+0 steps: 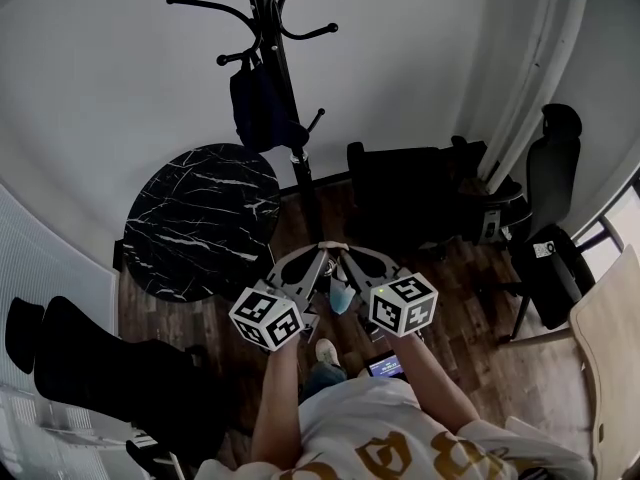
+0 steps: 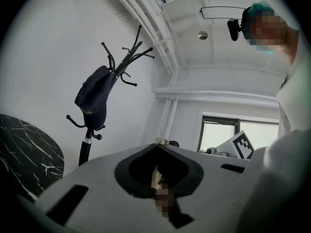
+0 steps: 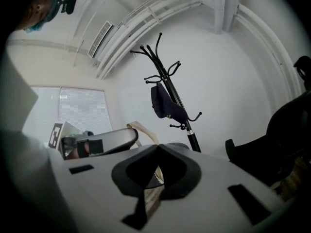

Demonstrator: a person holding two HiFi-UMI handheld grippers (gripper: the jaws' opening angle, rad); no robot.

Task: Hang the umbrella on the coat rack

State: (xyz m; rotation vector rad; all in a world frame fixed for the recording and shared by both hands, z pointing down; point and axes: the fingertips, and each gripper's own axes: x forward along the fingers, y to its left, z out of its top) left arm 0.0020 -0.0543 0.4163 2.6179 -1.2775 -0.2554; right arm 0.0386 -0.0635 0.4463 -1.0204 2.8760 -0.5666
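Observation:
A black coat rack stands against the white wall ahead. A folded dark blue umbrella hangs from one of its low hooks; the same umbrella shows on the rack in the left gripper view, and the umbrella on the rack in the right gripper view. My left gripper and right gripper are held side by side in front of me, well short of the rack. The left gripper and the right gripper have their jaws shut, with nothing held.
A round black marble table stands left of the rack's base. A dark armchair and an office chair are to the right, and a light wooden chair is at the right edge. A dark bulky shape lies lower left.

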